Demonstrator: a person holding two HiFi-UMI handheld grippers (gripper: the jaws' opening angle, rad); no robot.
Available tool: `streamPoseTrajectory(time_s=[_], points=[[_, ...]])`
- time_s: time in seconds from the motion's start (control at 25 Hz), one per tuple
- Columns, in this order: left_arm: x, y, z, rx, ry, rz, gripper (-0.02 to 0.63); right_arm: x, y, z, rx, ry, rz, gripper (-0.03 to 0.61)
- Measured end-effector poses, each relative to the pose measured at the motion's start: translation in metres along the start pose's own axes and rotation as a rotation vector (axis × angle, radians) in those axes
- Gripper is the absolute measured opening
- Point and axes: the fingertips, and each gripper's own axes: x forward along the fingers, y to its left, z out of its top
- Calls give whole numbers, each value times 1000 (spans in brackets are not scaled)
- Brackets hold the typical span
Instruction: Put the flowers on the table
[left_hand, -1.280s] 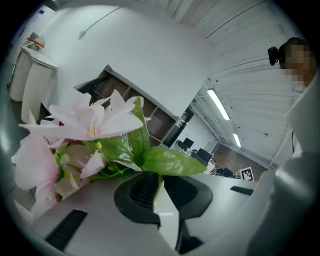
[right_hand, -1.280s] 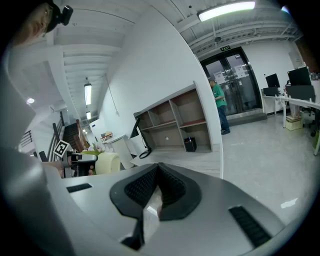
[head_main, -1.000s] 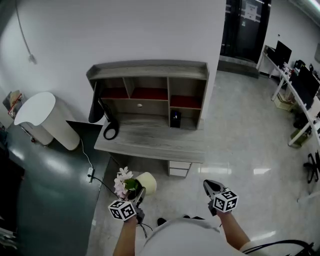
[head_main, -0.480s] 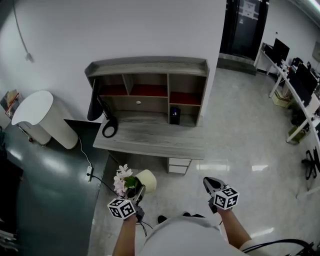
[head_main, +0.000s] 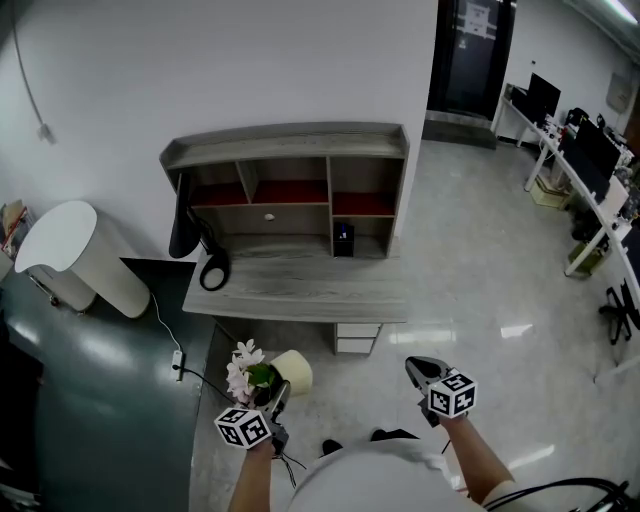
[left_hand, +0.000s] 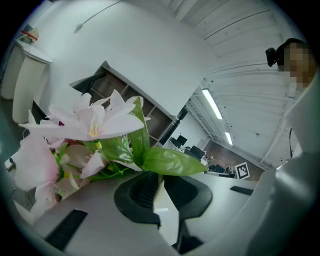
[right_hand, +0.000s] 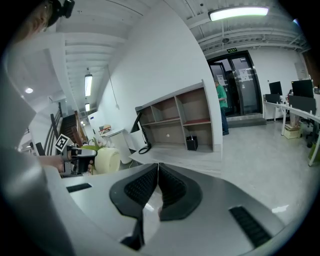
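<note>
At seven o'clock off the grey wooden table (head_main: 300, 290), pink potted flowers (head_main: 245, 362) are being pinched, undelivered, by the left gripper (head_main: 276, 392). The right gripper (head_main: 421, 369) is being held pressed together, empty.

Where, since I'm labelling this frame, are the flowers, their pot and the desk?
flowers (head_main: 241, 366): head view, on the pink-white blossoms.
pot (head_main: 295, 371): head view, on its cream side wall.
desk (head_main: 300, 290): head view, on the bare grey top.

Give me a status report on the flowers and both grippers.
Left gripper shut on flower pot. Right gripper shut, empty. Flowers not yet on desk. Power strip on floor, left of path.
</note>
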Motion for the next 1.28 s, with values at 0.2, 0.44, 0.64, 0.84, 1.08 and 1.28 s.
streamPoseTrajectory(time_s=[0.2,0.44,0.64,0.84,1.08,1.28], points=[[-3,8,5,16,16,-24,49,4,15,-6,3,-2,-8,20],[-6,14,10,34,26,-49,48,10,34,-16,13,13,-18,20],[-10,20,10,18,17,-52,48,15,36,-19,12,31,-30,20],[-4,31,14,10,14,-36,49,33,28,-2,9,-4,-23,20],[11,43,27,-2,4,-2,48,73,18,9,28,1,20,20],[32,45,47,7,-23,-23,48,111,7,26,36,13,62,20]])
